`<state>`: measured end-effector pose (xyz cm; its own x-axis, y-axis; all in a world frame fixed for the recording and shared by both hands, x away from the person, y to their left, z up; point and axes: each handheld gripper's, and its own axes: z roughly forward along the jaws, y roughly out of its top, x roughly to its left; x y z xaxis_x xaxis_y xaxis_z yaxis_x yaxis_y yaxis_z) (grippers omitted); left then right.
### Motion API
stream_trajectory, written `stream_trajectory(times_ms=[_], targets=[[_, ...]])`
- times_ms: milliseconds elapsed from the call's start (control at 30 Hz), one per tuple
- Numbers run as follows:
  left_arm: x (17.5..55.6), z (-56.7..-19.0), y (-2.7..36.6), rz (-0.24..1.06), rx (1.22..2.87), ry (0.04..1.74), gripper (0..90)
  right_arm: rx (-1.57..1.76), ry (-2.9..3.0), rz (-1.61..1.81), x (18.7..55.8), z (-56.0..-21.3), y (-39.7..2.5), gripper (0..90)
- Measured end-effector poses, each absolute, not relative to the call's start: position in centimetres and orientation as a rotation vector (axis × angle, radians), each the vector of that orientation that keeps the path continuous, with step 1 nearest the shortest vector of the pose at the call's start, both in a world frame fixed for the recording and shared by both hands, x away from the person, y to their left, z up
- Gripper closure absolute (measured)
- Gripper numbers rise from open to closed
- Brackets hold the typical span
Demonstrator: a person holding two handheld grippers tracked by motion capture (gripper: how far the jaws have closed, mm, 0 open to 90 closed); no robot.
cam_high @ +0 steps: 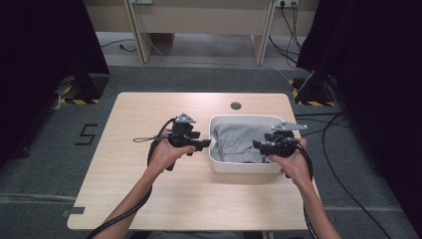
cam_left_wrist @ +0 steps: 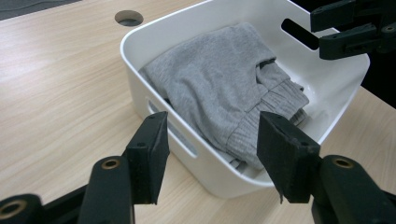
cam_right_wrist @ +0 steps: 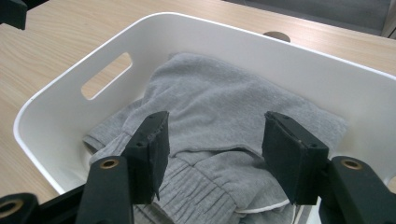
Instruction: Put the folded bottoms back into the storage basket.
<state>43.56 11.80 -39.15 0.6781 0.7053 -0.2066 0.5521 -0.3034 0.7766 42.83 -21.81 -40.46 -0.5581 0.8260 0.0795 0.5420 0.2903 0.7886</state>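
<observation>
One folded grey knit garment (cam_right_wrist: 219, 116) lies inside one white plastic tub (cam_high: 244, 167) on the pale wooden table (cam_high: 149, 189). Two grippers: the right gripper (cam_right_wrist: 212, 140) hangs wide open over the garment, holding nothing; the left gripper (cam_left_wrist: 210, 142), equally spread, hovers at the tub's wall, empty.

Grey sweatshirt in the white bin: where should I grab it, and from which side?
Take the grey sweatshirt at its ribbed hem, which lies bunched at the near end of the white bin, probably thick enough to pinch. Come down from above with the right gripper, whose jaws stand open over that fold; the bin's walls block any sideways approach.
</observation>
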Motion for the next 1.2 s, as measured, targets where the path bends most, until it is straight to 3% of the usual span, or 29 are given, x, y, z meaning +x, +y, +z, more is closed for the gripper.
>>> stream_trajectory(times_ms=[467,1200], targets=[[40.7,-40.8,15.4,0.231,1.95,0.999,34.3,1.205,2.21,1.176,40.8,-40.5,-21.6,38.2],[37.5,-43.1,18.5,0.255,1.932,1.025,33.4,1.134,2.222,1.21,37.6,-40.8,-20.4,37.3]])
